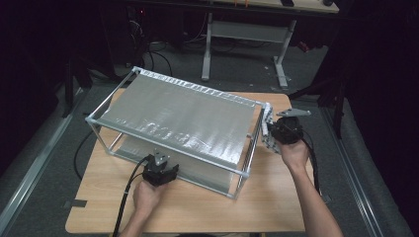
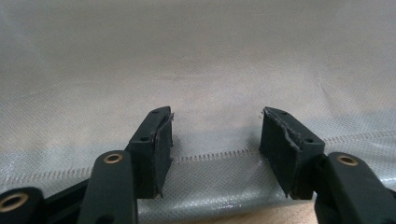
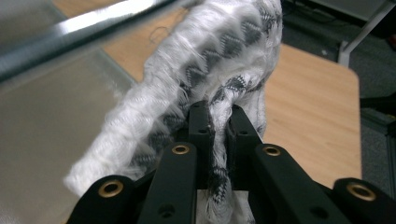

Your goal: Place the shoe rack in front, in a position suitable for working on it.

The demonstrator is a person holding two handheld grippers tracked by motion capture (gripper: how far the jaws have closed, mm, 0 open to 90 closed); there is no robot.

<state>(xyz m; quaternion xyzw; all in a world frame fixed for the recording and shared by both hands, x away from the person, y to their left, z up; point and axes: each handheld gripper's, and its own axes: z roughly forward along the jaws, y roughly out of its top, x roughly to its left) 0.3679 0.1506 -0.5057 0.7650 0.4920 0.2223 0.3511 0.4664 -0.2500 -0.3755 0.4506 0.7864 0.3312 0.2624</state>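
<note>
Two tongs on the wooden desk [image 1: 207, 207], left tongs [image 2: 215, 135] held wide open against the rack's grey mesh cover [image 1: 183, 116], right tongs [image 3: 219, 122] clamped on a white-and-grey patterned cloth [image 3: 196, 79], hung at the rack's right end

left gripper [image 2: 215, 135]: jaws apart, nothing between | facing silvery mesh sheet [image 2: 196, 60] (toothed seam line crossing low) | wooden table [image 2: 261, 214] strip below

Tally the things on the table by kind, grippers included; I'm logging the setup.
Racks: 1, the rack with silver sheets.
Cloths: 1, the cloth, white with a grey pattern.
Grippers: 2, the left gripper open, the right gripper shut on the cloth.
Total: 4.
</note>
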